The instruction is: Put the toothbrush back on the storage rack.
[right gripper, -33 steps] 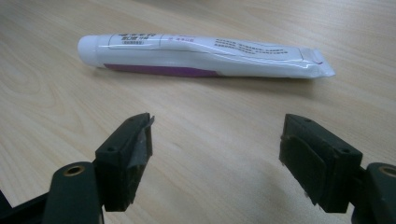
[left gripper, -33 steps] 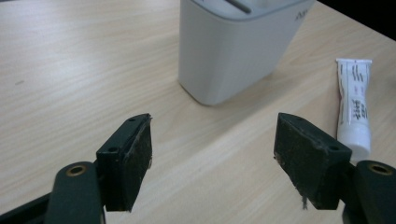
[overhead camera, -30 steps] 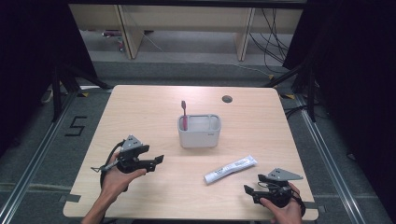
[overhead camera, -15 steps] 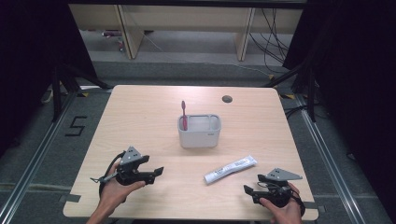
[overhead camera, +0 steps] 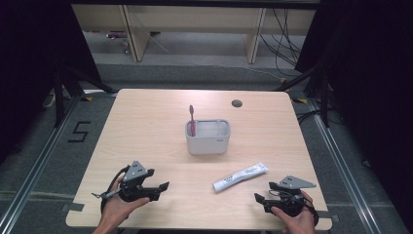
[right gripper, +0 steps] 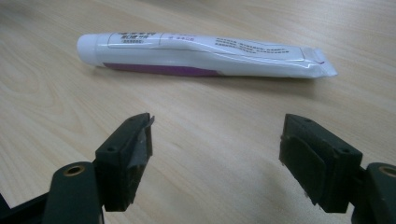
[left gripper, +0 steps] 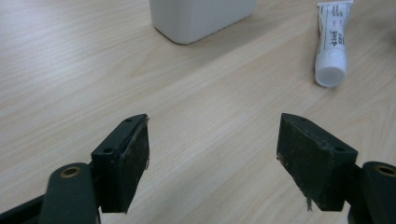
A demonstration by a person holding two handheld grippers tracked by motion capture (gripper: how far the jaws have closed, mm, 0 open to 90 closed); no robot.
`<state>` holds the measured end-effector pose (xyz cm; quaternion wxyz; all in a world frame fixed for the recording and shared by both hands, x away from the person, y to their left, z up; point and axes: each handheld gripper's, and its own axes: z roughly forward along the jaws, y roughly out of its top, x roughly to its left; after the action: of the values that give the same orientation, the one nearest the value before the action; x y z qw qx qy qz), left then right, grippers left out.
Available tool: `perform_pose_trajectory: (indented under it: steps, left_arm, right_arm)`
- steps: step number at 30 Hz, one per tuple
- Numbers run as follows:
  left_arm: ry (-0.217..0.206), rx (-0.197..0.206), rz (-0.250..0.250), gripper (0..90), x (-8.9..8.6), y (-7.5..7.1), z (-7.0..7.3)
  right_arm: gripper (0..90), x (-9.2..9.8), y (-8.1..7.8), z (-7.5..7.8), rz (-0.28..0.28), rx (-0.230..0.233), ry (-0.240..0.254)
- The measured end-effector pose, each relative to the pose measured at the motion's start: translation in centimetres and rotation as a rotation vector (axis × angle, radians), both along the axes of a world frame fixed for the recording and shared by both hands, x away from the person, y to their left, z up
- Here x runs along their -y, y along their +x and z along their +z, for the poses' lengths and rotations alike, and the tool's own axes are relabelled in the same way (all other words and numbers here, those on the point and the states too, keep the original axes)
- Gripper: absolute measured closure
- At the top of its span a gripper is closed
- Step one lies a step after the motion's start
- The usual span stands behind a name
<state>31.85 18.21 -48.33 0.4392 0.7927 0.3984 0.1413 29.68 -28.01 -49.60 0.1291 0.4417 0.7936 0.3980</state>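
— Leftward and toward the near edge, that's where the left gripper (overhead camera: pixel 158 187) has drifted since a second ago; it sits lower over the pale wooden table (overhead camera: pixel 146 126) now. The right gripper (overhead camera: pixel 263 199) hasn't budged.

— Are either of them holding anything?

— No. Both have their jaws spread wide with only bare wood between the pads. The white plastic toothpaste tube with a purple stripe (right gripper: pixel 201 53) lies flat just ahead of the right gripper, cap end toward the left one, crimped tail pointing off toward the far right.

— And the holder?

— The grey rectangular plastic holder (overhead camera: pixel 208 136) stands mid-table, well apart from the tube, with a pink toothbrush (overhead camera: pixel 192 119) upright in its left compartment.

— How do you reckon the tube handles?

— Light and soft, I'd say. Its glossy skin could slip, and a squeeze on the belly would dent it. I'd pinch across the firmer shoulder near the white cap (left gripper: pixel 329 74), or across the middle gently, coming from above since it lies flat.
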Motion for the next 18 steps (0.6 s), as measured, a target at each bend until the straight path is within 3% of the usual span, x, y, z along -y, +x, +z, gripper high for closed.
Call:
perform_pose_trajectory:
  steps: [1,2,3,4,5,6,7,10,16,18]
  left_arm:
    - [0.008,-0.003,0.001,25.1,0.0,-0.2,-0.2]
    - [0.002,0.000,0.004,24.9,0.0,-0.3,-0.3]
    - [0.026,-0.005,-0.013,24.5,-0.2,-0.4,-0.3]
    - [0.003,-0.006,0.006,24.4,-0.1,-0.7,-0.6]
    - [0.023,-0.007,-0.006,24.1,-0.2,-0.8,-0.6]
    - [0.008,-0.006,0.008,23.8,-0.1,-1.0,-0.7]
    - [0.025,-0.010,-0.011,23.6,-0.2,-1.1,-0.7]
    - [0.011,-0.009,-0.006,22.8,0.0,-1.4,-0.9]
    - [0.061,-0.012,-0.034,22.1,0.0,-2.0,-1.3]
    - [0.055,-0.013,-0.027,22.0,0.1,-2.3,-1.5]
  right_arm:
    - [26.1,0.1,0.1,0.0,0.012,0.024,-0.009]
    - [26.1,0.1,0.0,0.0,-0.002,-0.006,0.007]
    - [26.1,0.2,0.2,-0.1,-0.003,0.009,-0.008]
    - [26.1,0.2,0.2,-0.1,0.000,0.011,-0.009]
    - [26.1,0.2,0.1,0.0,0.008,0.005,0.003]
    - [26.1,0.1,0.1,0.0,0.009,0.004,0.005]
    - [26.2,0.1,0.1,-0.1,0.012,0.010,0.012]
    - [26.2,0.2,0.1,-0.1,0.008,0.011,0.007]
    - [26.2,0.3,0.1,0.0,0.006,0.013,0.008]
    - [26.2,0.3,0.1,-0.1,0.006,0.013,0.008]
